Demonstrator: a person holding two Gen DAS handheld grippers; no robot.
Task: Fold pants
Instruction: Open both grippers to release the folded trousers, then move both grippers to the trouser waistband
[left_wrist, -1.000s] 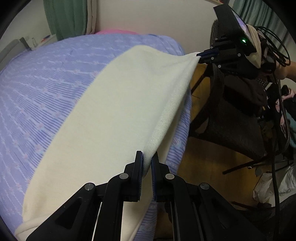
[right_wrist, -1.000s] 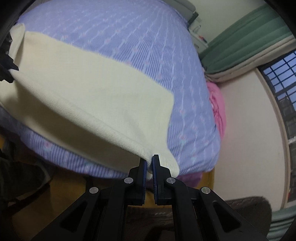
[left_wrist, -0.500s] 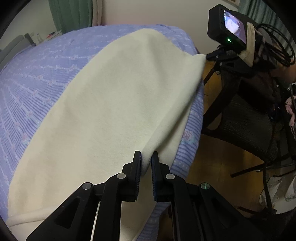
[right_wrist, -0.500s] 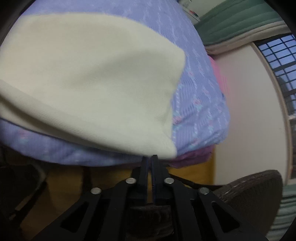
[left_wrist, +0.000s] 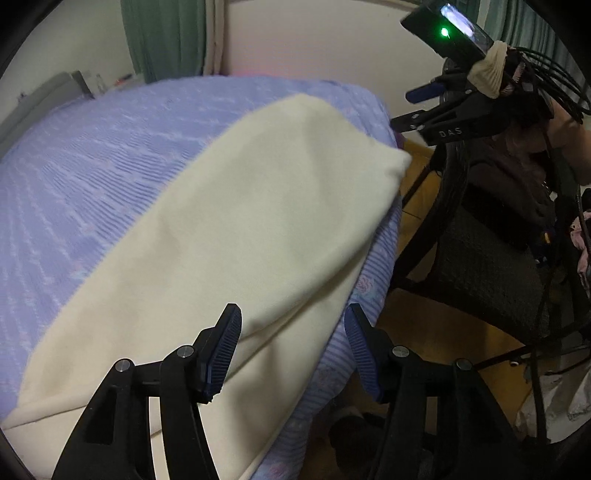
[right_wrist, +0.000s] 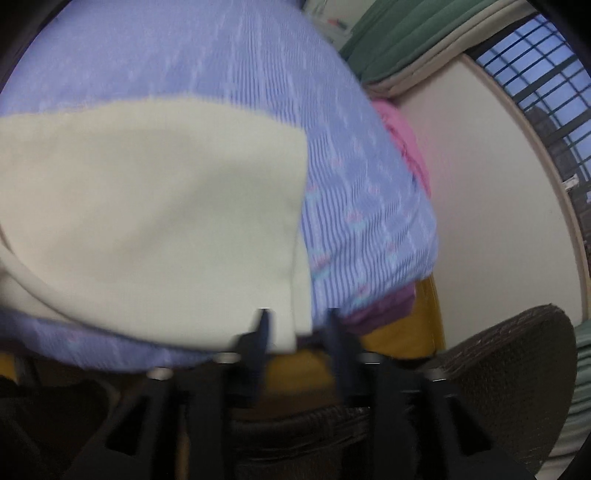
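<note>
Right wrist view is smeared with motion blur, so fine detail there is hard to read. The right gripper (right_wrist: 297, 325) shows its two fingers spread apart, and the corner of the pants (right_wrist: 155, 206) hangs down between them; whether cloth touches either finger, I cannot tell through the blur. In the left wrist view that same gripper (left_wrist: 424, 107) is up at the far corner of the bed, partly hidden behind its own camera body and cables, clear of the cloth corner just beside it.

Left gripper (left_wrist: 291, 347) is released, jaws wide, nothing between the pads. The left finger (left_wrist: 221, 350) sits over the cream fabric's near edge; the right finger (left_wrist: 360, 350) is out past the edge of the bed (left_wrist: 92, 177).

The pants lie flat in one long cream band along the near side of the bed, running from the lower left of the left view up to the far corner. Their near edge spills a little over the mattress side. The lower left end is cut off by the frame.

Behind the band, the striped purple cover is open all the way to the wall. On the other side, a dark chair (left_wrist: 491, 266) stands close to the bed, with wood floor (left_wrist: 413, 317) showing between them.
</note>
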